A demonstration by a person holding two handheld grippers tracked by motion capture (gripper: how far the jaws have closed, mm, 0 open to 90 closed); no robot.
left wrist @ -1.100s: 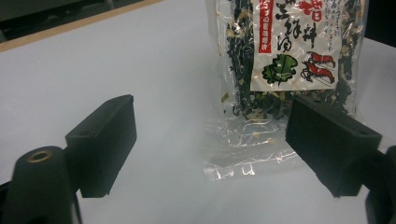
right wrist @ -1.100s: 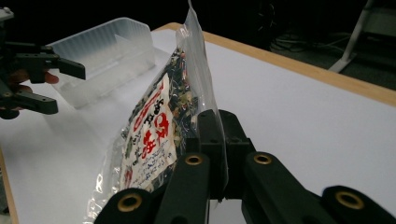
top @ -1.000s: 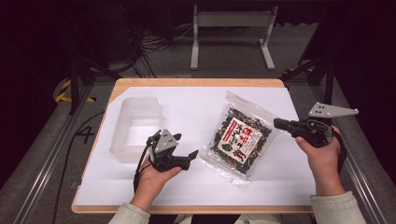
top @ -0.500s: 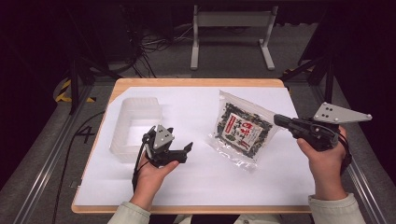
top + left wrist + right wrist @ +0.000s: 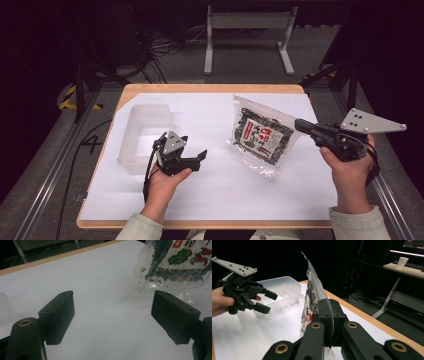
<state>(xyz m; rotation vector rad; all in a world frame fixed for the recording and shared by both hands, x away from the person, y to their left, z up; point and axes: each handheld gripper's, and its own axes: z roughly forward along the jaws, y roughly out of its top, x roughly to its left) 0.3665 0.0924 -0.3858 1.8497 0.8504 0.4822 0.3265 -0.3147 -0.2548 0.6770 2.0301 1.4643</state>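
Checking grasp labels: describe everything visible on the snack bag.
The snack bag is a clear, crinkly plastic pouch with dark, leafy-looking contents and a white label printed in red and green. In the right gripper view its edge is pinched between the shut jaws of the right tongs, and it stands nearly on edge, tilted. In the high view its lower part reaches the white table cover, right of centre. The left tongs are open and apart from it, aimed toward its corner.

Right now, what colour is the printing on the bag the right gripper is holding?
Dark green contents, white label with red lettering, on the clear bag; the high view shows it best.
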